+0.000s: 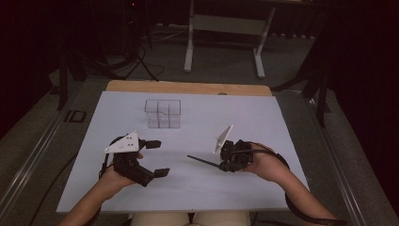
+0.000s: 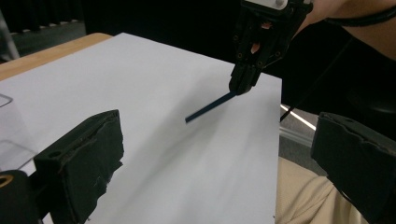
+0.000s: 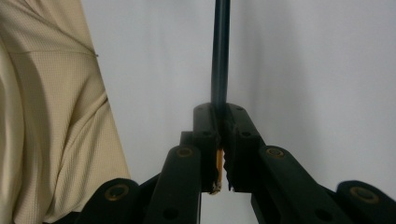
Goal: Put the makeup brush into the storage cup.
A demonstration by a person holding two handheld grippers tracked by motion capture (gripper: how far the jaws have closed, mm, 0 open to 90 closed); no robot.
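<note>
A thin dark stick (image 1: 202, 161) juts left from my right gripper (image 1: 222, 165), which is shut on its end low over the white board (image 1: 244, 122). The right gripper view looks along the stick (image 3: 220, 56) from the closed jaws of my right gripper (image 3: 220, 116). My left gripper (image 1: 157, 158) hovers over the board's left part, open with nothing between its fingers. In the left gripper view my left gripper (image 2: 222, 140) stands wide open, facing the right gripper (image 2: 243, 84) and the stick (image 2: 210, 106). A clear box with compartments (image 1: 162, 113) stands farther back.
The white board (image 2: 163, 84) lies on a wooden table whose far edge (image 1: 188, 87) shows behind it. Beige trousers (image 3: 46, 121) are at the board's near edge. A metal frame (image 1: 225, 28) and cables stand on the floor beyond.
</note>
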